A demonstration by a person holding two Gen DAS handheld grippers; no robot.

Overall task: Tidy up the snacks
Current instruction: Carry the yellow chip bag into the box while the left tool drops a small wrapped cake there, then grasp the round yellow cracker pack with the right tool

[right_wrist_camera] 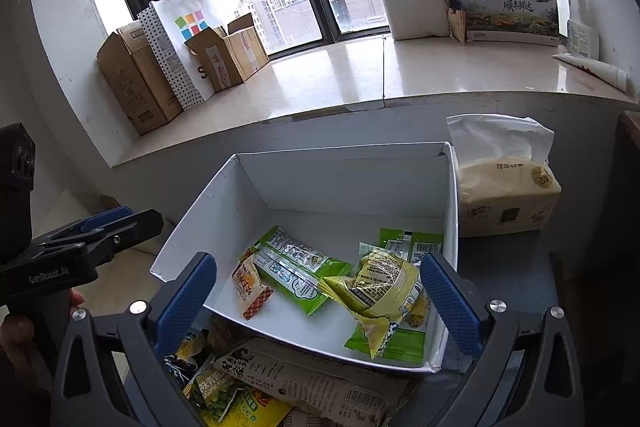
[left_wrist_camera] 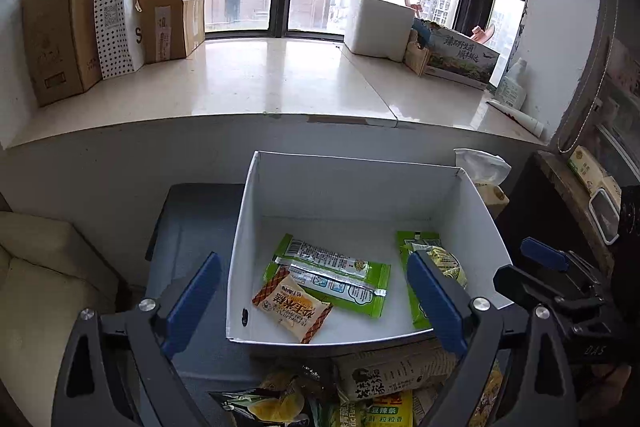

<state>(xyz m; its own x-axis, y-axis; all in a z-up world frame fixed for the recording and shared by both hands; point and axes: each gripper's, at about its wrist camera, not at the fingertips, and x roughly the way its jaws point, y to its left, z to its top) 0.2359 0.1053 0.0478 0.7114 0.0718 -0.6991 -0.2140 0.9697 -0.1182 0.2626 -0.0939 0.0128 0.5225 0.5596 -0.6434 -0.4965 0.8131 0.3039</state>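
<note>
White box (right_wrist_camera: 248, 195) holds green packets (right_wrist_camera: 298, 269), orange packet (right_wrist_camera: 250, 285), yellow bag (right_wrist_camera: 384, 285) far right | snack pile (right_wrist_camera: 256, 383) near | left gripper (left_wrist_camera: 316, 301) & right gripper (right_wrist_camera: 318, 301) both spread wide, empty

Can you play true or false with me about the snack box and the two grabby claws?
1. The white box has snack packets inside. True.
2. The right gripper is squeezing a packet. False: its jaws stand open, holding nothing.
3. An orange packet lies partly on top of a green packet. True.
4. The tissue pack sits inside the box. False: it stands outside, beside the box's right wall.
5. The left gripper is open. True.
6. No snacks remain outside the box. False: a pile of snacks lies in front of it.
</note>
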